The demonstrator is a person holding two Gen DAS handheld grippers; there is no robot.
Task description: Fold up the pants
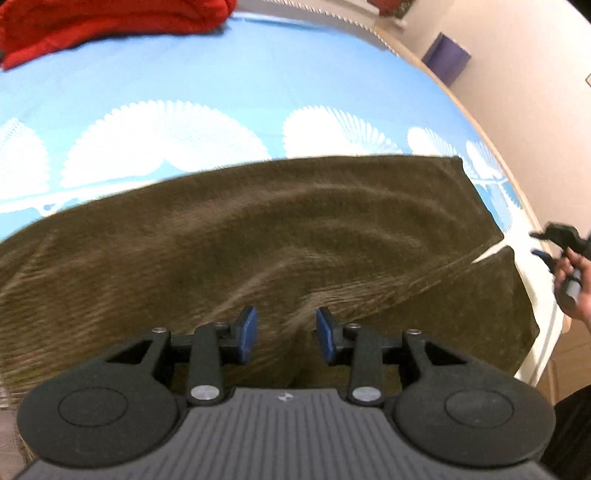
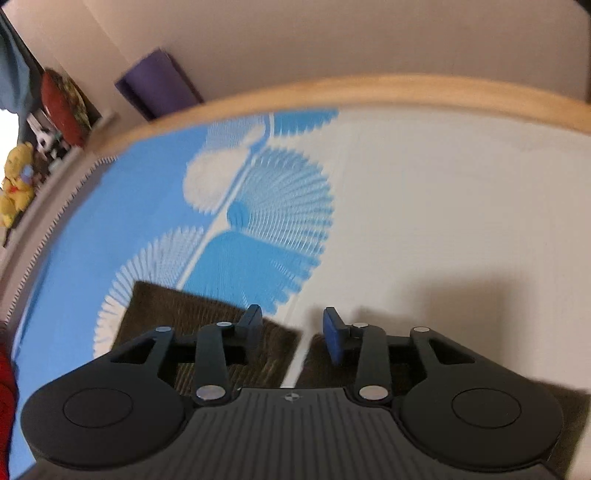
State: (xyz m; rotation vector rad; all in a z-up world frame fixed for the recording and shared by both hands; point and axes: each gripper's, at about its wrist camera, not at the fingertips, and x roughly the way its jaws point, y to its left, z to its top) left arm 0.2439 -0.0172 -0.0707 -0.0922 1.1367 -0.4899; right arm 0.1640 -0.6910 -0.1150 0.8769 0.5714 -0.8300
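Observation:
Olive-brown corduroy pants (image 1: pixel 258 236) lie spread flat across a blue bed sheet with white fan patterns (image 1: pixel 184 92). My left gripper (image 1: pixel 284 334) is open and empty, hovering just above the pants near the crotch. My right gripper (image 2: pixel 291 328) is open and empty above the two leg ends (image 2: pixel 162 306), over the gap between them. The right gripper also shows at the right edge of the left wrist view (image 1: pixel 561 243), held by a hand beyond the leg hems.
A red garment (image 1: pixel 103 26) lies at the far left of the bed. The bed's wooden edge (image 2: pixel 332 92) runs along a beige wall. A purple box (image 2: pixel 159 81) and a yellow plush toy (image 2: pixel 16 184) sit beyond the bed.

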